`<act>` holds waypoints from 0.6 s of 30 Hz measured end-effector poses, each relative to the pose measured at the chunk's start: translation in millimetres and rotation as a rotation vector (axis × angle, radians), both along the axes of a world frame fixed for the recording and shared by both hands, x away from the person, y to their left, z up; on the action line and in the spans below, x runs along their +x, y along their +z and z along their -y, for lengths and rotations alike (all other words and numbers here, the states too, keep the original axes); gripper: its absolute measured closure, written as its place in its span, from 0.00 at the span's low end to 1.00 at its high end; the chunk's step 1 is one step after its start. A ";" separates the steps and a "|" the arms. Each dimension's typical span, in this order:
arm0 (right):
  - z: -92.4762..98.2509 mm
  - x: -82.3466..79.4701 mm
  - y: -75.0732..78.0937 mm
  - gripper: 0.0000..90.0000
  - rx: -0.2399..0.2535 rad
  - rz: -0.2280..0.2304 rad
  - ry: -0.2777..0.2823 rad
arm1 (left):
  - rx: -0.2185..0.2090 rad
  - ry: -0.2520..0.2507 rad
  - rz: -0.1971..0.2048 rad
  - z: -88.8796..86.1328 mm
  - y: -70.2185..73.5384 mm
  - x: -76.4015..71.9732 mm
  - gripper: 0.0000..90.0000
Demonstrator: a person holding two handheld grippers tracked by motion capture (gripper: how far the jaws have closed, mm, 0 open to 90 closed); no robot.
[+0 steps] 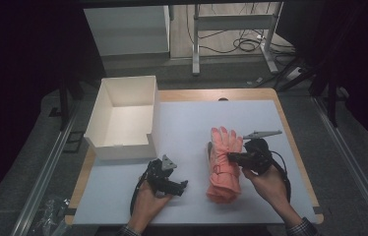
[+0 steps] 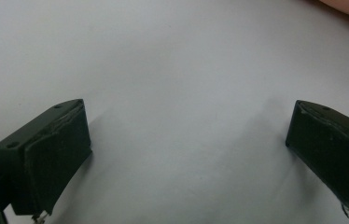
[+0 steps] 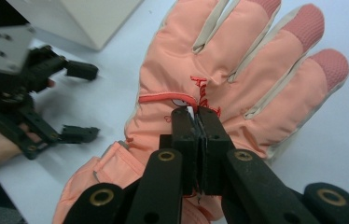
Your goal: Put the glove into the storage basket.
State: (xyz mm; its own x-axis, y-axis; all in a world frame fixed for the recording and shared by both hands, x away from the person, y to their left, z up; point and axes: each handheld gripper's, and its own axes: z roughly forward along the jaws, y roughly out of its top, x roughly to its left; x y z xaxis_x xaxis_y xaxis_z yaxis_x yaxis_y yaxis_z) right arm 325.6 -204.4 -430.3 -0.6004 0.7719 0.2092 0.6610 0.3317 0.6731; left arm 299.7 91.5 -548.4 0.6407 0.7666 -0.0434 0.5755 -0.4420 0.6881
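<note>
One white table (image 1: 187, 123), dark room beyond.

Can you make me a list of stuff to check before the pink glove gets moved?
1. Right tool pinched on the glove: ok, its jaws are shut on a little bit of fabric on the back of the glove.
2. Enough fabric pinched to lift it: cannot tell.
3. Left tool out of the way: ok, it is open over bare table, beside the glove's cuff end.
4. Box has room: ok, nothing lies inside.
5. Path to the box is free: ok, nothing lies on the white table between them.
</note>
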 end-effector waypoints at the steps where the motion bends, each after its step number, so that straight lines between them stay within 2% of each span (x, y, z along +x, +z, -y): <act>1: 0.0 0.0 0.0 0.96 0.000 0.000 0.000 | 0.000 0.000 0.000 0.0 0.0 0.0 0.00; 2: -1.3 0.1 -8.3 0.96 -0.010 -0.005 -0.014 | 0.000 0.000 -0.001 0.0 0.1 -0.1 0.00; 5: -2.6 -0.4 -14.1 0.95 -0.009 -0.013 -0.016 | 0.004 -0.003 0.002 -0.2 0.2 0.2 0.00; 6: -5.2 -2.0 -20.9 0.95 -0.024 -0.007 -0.015 | 0.003 -0.002 0.003 -0.1 0.0 0.1 0.00; 9: -7.5 -3.6 -25.0 0.94 -0.043 0.008 -0.020 | 0.001 0.000 0.001 0.0 0.0 -0.1 0.00; 12: -14.2 -5.4 -35.1 0.90 -0.085 0.029 -0.015 | 0.000 0.001 0.000 0.1 0.0 -0.2 0.00; 18: -16.6 -7.4 -37.2 0.84 -0.097 0.061 0.011 | 0.000 0.001 0.000 0.1 0.0 -0.1 0.00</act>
State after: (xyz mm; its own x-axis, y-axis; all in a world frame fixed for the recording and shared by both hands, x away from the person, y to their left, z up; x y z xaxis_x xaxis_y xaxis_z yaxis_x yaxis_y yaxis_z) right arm 318.2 -187.8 -467.5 -0.6179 0.7802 0.0970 0.6161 0.4039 0.6762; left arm 299.6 91.4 -548.4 0.6400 0.7672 -0.0433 0.5761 -0.4418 0.6877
